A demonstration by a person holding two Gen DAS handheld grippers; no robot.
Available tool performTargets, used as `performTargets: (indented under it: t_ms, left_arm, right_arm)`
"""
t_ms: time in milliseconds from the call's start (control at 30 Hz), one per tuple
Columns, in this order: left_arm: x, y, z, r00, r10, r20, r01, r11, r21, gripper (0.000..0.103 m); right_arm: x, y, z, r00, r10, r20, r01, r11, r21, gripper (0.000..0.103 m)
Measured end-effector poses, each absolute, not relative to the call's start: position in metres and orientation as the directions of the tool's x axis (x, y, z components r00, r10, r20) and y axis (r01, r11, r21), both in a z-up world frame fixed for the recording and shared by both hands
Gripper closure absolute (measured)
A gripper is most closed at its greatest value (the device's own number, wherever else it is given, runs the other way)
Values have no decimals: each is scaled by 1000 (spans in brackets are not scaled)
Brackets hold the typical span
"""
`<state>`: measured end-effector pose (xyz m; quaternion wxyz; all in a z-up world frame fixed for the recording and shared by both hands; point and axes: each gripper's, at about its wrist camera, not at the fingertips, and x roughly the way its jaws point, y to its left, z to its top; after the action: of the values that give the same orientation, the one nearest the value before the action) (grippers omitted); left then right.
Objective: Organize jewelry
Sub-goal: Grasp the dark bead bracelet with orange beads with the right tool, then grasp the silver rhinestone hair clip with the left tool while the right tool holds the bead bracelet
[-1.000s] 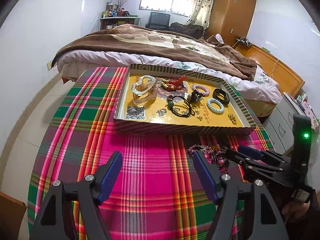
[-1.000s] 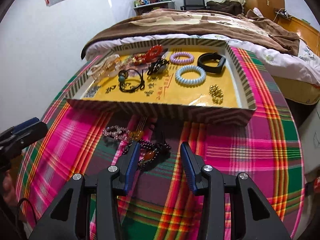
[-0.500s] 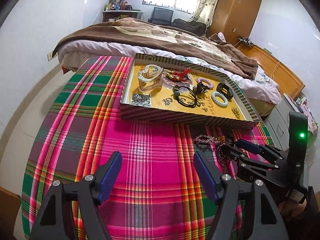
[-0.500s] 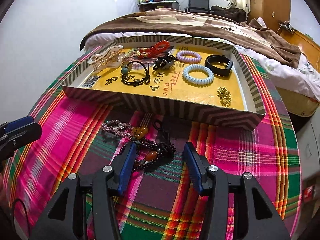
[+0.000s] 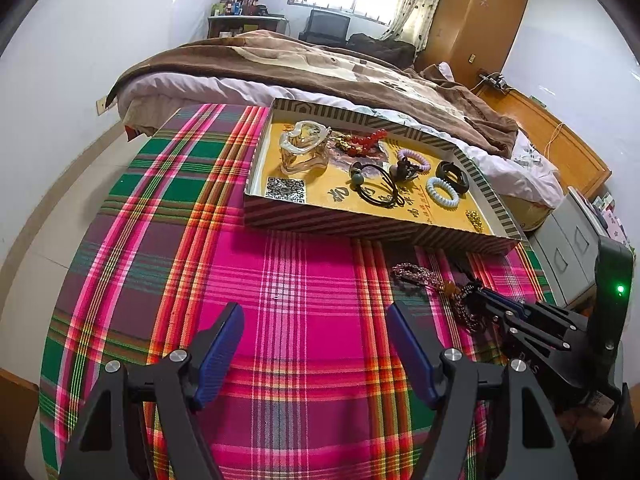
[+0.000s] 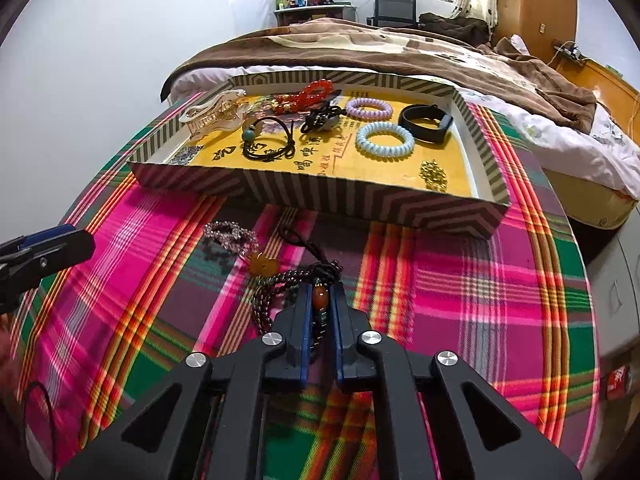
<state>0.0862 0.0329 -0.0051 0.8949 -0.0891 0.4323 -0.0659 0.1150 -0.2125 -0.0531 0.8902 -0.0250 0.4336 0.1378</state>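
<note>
In the right wrist view, the right hand-held gripper (image 6: 320,312) fills the lower centre of the frame, its jaws closing on a dark beaded necklace (image 6: 280,292); an amber bead and a green one on the strand sit pinched between the blue pads. The rest of the necklace lies in loops on the plaid cloth of the worktop (image 6: 460,280), just left of and above the fingertips, with a yellow pendant (image 6: 264,266) a little farther up. Beside it, up and left, lies a pale purple crystal bracelet (image 6: 230,234).

In the left wrist view, the left hand-held gripper (image 5: 316,344) sits at the bottom centre, released, jaws wide apart over bare cloth with nothing between them.

Beyond the necklace, in the middle of the frame, stands a shallow striped tray (image 6: 320,196) with a yellow floor. It holds a black cord with a teal bead (image 6: 266,142), a light blue coil hair tie (image 6: 385,140), a lilac coil hair tie (image 6: 369,108), a black band (image 6: 426,122), a red bead bracelet (image 6: 310,94), a small gold piece (image 6: 433,174) and a clear hair claw (image 6: 212,114).

Past the tray, in the upper part of the frame, is a bed (image 6: 360,52) with a brown blanket.
</note>
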Motion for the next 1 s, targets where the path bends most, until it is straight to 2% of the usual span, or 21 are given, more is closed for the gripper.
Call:
performTargets:
  t_ms: [433,567,900,1000]
  left_arm:
    - [93,11,-6,599,-213,-772,92,976,-198,30]
    - [104,-7,-8,573,-255,-779,166,967,-195,19]
    - [138,-47,-19,530,-302,-792,311,939,-149,17]
    - [147,-52,-24,519,-303,-799,311,938,-153,17]
  right_arm:
    - [90,-258,-27,658,247,-712,-203,968,148,95]
    - [83,-273,-26,665,239,-708,-183,971,157,95]
    - [75,-297,-29,671,223,-707,-143,975,172,95]
    - [75,-299,-31,670,227,-706,-138,974,182,95]
